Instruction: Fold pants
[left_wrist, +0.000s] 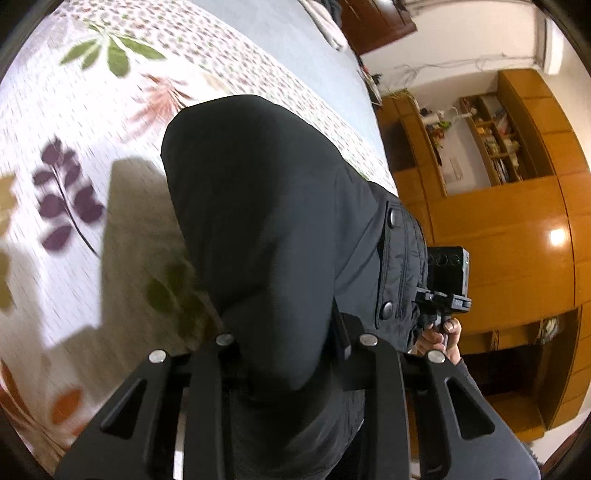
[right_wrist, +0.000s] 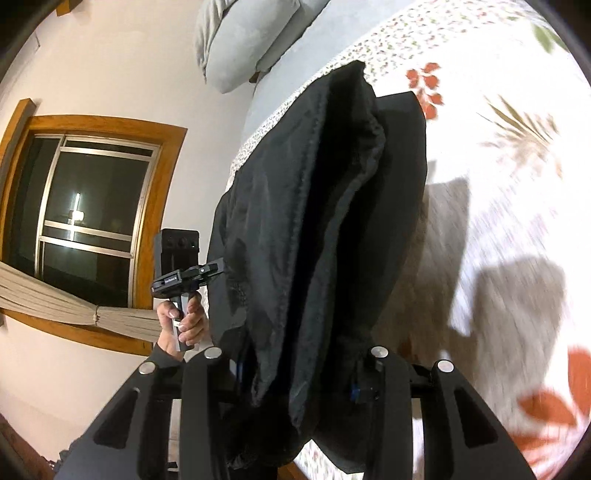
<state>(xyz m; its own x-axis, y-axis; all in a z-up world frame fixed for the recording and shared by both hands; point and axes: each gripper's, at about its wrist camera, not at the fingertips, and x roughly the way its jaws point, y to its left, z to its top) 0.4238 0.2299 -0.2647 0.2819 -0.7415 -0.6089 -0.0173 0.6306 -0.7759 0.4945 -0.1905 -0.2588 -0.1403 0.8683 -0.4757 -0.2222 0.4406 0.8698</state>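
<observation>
The black pants hang lifted above the leaf-print bedspread, held up between both grippers. My left gripper is shut on one part of the pants; the cloth hides its fingertips. Snap buttons and a zip show at the right. In the right wrist view the pants drape in long folds from my right gripper, which is shut on the cloth. Each view shows the other gripper in a hand beside the pants: the right one and the left one.
The bedspread lies below, with a grey pillow at the head. A wooden wardrobe with shelves stands beyond the bed. A wood-framed window is on the wall.
</observation>
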